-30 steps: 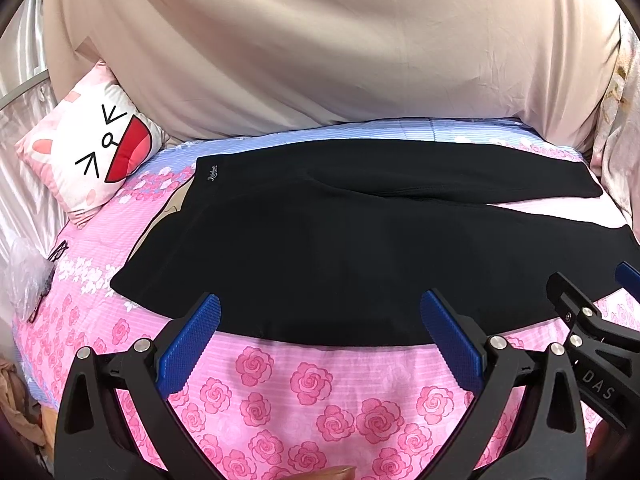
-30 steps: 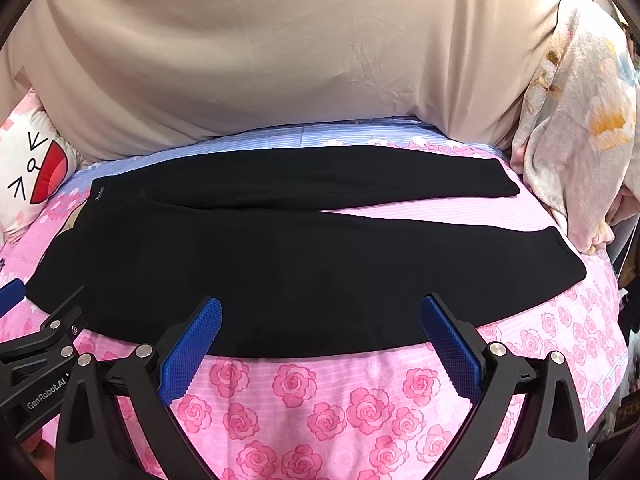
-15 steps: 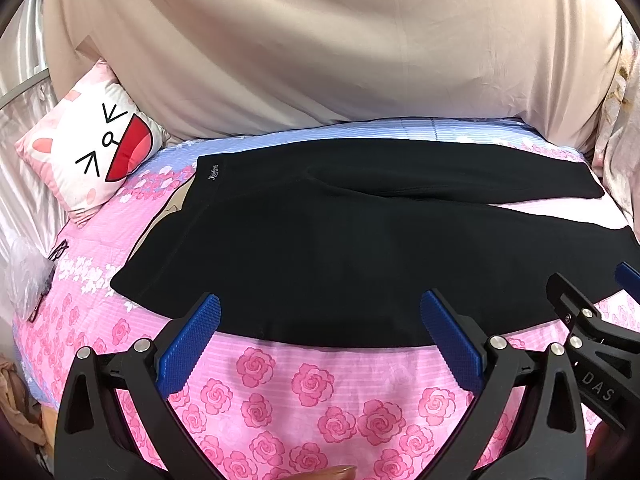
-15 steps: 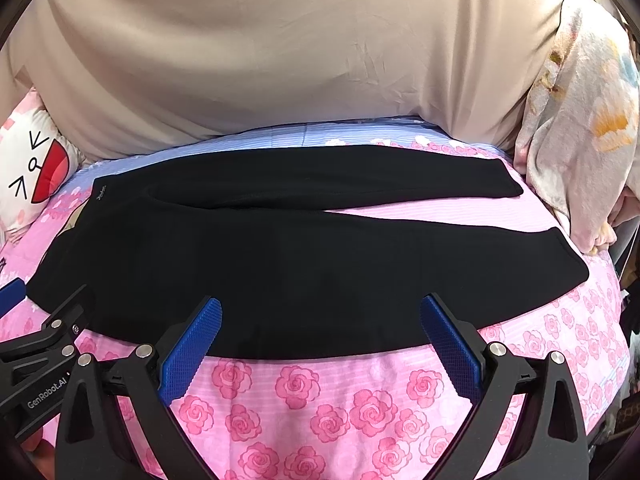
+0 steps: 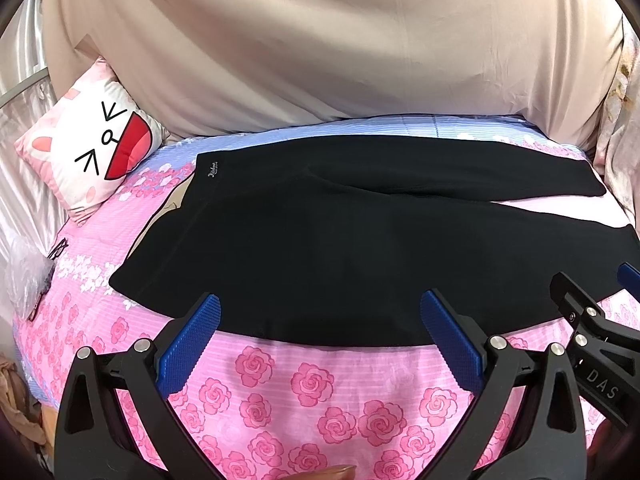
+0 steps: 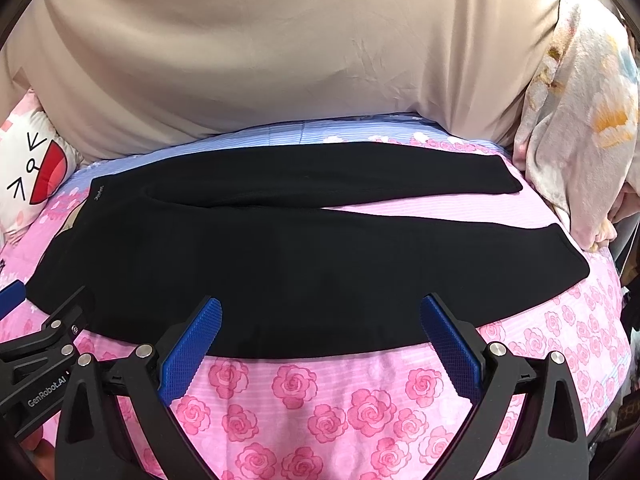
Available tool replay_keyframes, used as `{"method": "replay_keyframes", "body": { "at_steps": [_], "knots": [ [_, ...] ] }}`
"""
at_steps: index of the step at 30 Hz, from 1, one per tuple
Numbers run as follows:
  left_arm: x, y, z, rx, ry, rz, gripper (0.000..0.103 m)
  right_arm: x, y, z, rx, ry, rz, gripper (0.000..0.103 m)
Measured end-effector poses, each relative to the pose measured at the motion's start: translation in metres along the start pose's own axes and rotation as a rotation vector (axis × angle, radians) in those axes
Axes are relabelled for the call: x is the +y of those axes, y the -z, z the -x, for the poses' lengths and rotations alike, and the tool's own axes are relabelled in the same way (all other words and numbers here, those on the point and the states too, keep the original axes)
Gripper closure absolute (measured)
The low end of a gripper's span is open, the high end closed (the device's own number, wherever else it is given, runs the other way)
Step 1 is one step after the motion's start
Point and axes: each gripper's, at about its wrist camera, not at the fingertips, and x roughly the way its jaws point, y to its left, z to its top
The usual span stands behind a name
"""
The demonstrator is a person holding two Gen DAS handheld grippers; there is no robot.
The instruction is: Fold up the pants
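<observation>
Nearest of all, the left gripper (image 5: pixel 320 312) hangs with its jaws spread wide and holding nothing, its blue ribbed pads (image 5: pixel 188 344) set on angular black plastic arms with small silver screws. The right gripper (image 6: pixel 320 312) is just beside it, equally agape and empty, with the same knurled blue facing on its fingers (image 6: pixel 450 342). Both hover over the front edge of the bedspread (image 5: pixel 312 392) — a soft pink cloth with fine pale stripes and printed roses. Just past the fingertips lie the black pants (image 5: pixel 340 248), matte and smooth, spread flat across the bed with the waistband to the left, where a tiny pale logo shows at the corner. The two legs run to the right: the nearer one is broad and ends in a straight hem, the farther one is narrower, and a wedge of pink shows between them. Off to the left a square cushion (image 5: pixel 90 148) with a cartoon face and red mouth leans at the bed's end. Further back the spread turns pale blue, and behind it rises a beige sheet (image 6: pixel 280 52) in loose, creased folds — with a floral quilt (image 6: pixel 580 132) bunched at the right.
</observation>
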Motion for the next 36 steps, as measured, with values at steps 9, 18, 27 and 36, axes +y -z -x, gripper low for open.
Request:
{"method": "replay_keyframes", "body": {
  "at_steps": [9,18,27,36],
  "knots": [
    [-0.005,0.000,0.002,-0.005,-0.007,-0.008,0.005,-0.002,0.000,-0.002,0.001,-0.001,-0.007,0.005],
    [-0.007,-0.001,0.004,-0.007,-0.014,-0.015,0.005,-0.004,0.000,0.003,-0.002,-0.006,-0.009,0.005],
    [-0.010,-0.004,0.005,-0.012,-0.012,-0.020,0.005,-0.008,-0.006,0.005,-0.008,0.011,0.002,0.005],
    [-0.026,-0.018,-0.014,0.029,-0.026,-0.056,0.005,-0.034,-0.020,-0.023,0.008,0.042,-0.020,0.005]
  ]
}}
